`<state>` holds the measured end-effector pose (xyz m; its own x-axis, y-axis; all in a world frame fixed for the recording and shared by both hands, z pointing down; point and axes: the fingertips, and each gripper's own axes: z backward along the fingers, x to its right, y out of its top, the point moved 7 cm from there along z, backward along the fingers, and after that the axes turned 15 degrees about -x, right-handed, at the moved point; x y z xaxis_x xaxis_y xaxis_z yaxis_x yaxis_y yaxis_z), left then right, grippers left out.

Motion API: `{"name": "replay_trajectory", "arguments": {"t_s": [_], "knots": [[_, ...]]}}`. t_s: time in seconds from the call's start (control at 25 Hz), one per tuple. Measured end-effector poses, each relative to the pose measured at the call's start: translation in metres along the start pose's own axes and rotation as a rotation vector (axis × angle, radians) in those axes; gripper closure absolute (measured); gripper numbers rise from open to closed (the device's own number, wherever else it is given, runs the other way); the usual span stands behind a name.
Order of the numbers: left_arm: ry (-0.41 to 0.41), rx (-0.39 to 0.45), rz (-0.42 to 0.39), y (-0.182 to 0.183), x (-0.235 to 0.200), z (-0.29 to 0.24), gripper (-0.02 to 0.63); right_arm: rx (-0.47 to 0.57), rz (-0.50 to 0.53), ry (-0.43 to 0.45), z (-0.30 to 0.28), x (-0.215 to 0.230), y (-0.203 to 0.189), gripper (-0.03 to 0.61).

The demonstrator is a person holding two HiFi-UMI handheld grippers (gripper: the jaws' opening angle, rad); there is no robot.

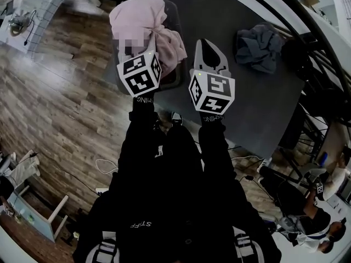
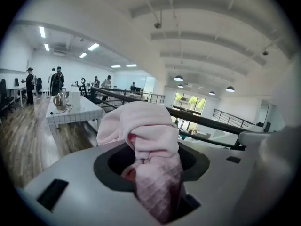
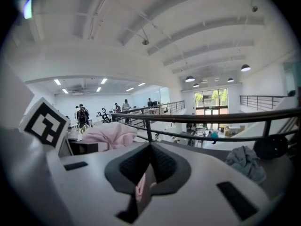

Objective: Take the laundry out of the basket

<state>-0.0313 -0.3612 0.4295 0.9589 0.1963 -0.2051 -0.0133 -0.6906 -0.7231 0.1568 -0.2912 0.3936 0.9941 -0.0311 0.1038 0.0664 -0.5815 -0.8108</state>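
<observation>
A pink garment (image 1: pixel 143 19) hangs bunched from my left gripper (image 1: pixel 149 44), raised above the dark laundry basket (image 1: pixel 176 76) on the dark table (image 1: pixel 263 106). In the left gripper view the pink garment (image 2: pixel 151 140) fills the space between the jaws, and my left gripper (image 2: pixel 151 173) is shut on it. My right gripper (image 1: pixel 207 48) hovers just right of the basket with its jaws together. In the right gripper view the right gripper (image 3: pixel 149 166) has its pads meeting, with a thin pink sliver low between them. The pink garment (image 3: pixel 110 134) and the basket (image 3: pixel 83 147) show at its left.
A crumpled grey garment (image 1: pixel 258 47) lies on the table's far right, also seen as a grey heap (image 3: pixel 244 161). A black railing (image 3: pixel 211 119) runs behind the table. Wooden floor (image 1: pixel 66 92) lies to the left. A white table (image 2: pixel 70 109) and several people stand far off.
</observation>
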Motion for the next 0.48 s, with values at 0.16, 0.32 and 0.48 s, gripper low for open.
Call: {"name": "replay_trajectory", "arguments": {"t_s": [0.16, 0.32, 0.48], "knots": [[-0.037, 0.149, -0.033, 0.024, 0.012, 0.049, 0.391, 0.072, 0.016, -0.020, 0.034, -0.009, 0.020, 0.565], [-0.077, 0.286, -0.066, 0.044, 0.024, 0.098, 0.391, 0.149, 0.064, -0.041, 0.069, -0.021, 0.040, 0.565], [-0.107, 0.390, -0.102, 0.054, 0.042, 0.138, 0.391, 0.217, 0.087, -0.052, 0.101, -0.024, 0.051, 0.565]]}}
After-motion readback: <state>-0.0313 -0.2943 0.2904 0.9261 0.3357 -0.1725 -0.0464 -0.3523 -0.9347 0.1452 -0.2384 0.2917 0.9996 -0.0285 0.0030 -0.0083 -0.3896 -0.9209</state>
